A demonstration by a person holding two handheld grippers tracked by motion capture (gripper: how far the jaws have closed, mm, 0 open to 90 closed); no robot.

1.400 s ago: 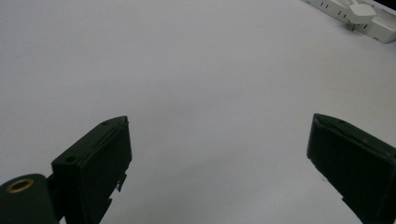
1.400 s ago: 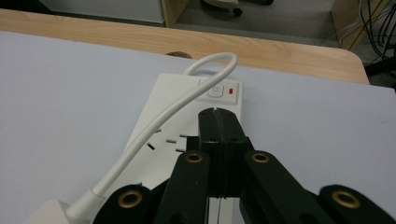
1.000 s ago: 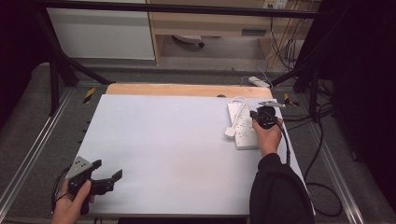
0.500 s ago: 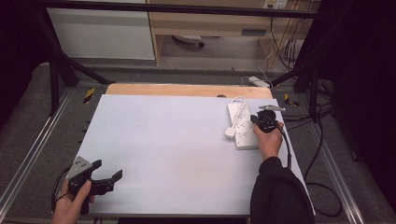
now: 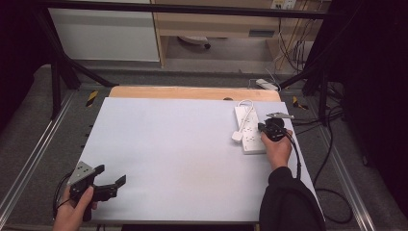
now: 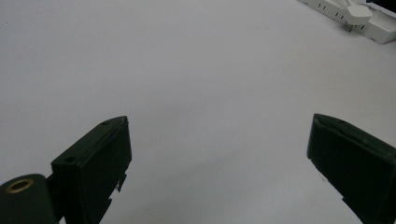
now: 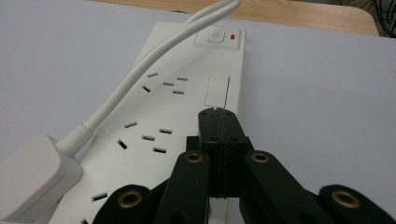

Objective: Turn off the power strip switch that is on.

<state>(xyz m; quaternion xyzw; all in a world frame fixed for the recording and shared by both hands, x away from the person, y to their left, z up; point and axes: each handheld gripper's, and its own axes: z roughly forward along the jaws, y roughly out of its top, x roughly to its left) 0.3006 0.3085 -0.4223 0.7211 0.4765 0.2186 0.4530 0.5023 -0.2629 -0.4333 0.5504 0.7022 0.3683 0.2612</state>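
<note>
White multi-socket power strip with white plug and cable at the white table's right edge; right gripper jaws pressed together above it, left gripper jaws spread apart over bare table

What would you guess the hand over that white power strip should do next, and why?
Probably ease the right gripper forward along the power strip toward its switch at the far end. Its jaws are shut together, with nothing between them, and already point that way above the strip. That is only a guess. The left gripper is open, near the table's front left corner.
</note>
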